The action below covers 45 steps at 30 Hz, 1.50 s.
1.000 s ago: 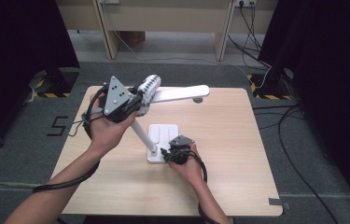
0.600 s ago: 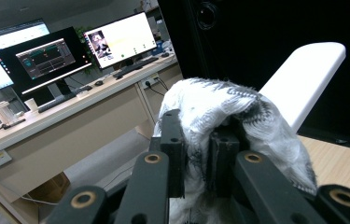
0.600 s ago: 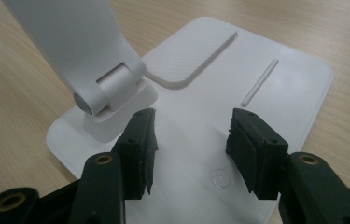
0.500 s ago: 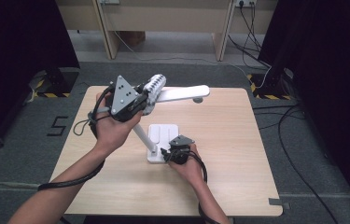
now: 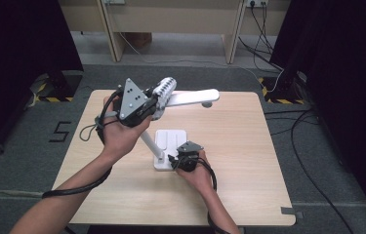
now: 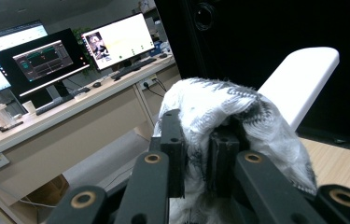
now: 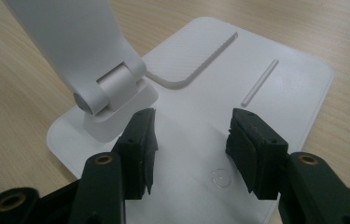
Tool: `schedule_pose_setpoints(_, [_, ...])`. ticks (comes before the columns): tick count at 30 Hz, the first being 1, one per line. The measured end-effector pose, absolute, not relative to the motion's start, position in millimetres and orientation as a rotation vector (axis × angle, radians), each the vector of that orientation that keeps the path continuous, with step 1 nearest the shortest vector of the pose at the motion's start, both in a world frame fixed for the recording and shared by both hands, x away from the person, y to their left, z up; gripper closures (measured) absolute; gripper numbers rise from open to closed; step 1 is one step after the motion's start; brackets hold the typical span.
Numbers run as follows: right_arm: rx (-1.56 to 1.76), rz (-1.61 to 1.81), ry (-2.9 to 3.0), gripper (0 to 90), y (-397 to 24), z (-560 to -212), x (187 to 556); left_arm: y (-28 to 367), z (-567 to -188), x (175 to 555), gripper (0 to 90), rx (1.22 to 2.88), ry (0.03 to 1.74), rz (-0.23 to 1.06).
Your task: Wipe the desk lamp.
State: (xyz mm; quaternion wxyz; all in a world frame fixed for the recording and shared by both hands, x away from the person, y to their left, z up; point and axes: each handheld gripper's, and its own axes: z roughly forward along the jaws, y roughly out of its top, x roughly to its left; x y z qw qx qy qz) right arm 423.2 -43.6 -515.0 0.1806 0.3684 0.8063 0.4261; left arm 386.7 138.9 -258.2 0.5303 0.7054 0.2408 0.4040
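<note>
White desk lamp stands near the middle of the table. Flat rounded-rectangle base, smooth matte plastic, with a shallow curved groove, a short straight slot and a small round power symbol moulded near its near edge. A slanted stem rises from a cylindrical hinge at the base's left side; a long flat head runs rightward across the far part of the table.

Cloth: knitted, white with grey patterning, nubbly texture, bunched over the joint where stem meets head. The left gripper is pinching this cloth (seen in the left gripper view as fabric squeezed between the two black jaws and draped over them), held up above the table's far left part. It carries a grey three-cornered plate on top, with a black cable looping down toward the forearm.

The right gripper sits at the near edge of the lamp base, jaws spread apart with bare base between them, pads worn and ragged at the edges; they rest low over the base, and contact cannot be told.

Table top is pale wood-grain laminate. Grey carpet around it; a "5" is marked on the floor to the left. Monitors stand on a long desk in the left gripper view; screen text is too small to read.
</note>
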Motion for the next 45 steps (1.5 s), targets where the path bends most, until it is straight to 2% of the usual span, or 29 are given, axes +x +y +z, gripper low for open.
schedule_pose_setpoints(45, [1.046,1.203,2.279,51.7,-43.3,-515.0,422.5,121.5,-254.3,389.3,79.7,1.692,0.561,0.948])
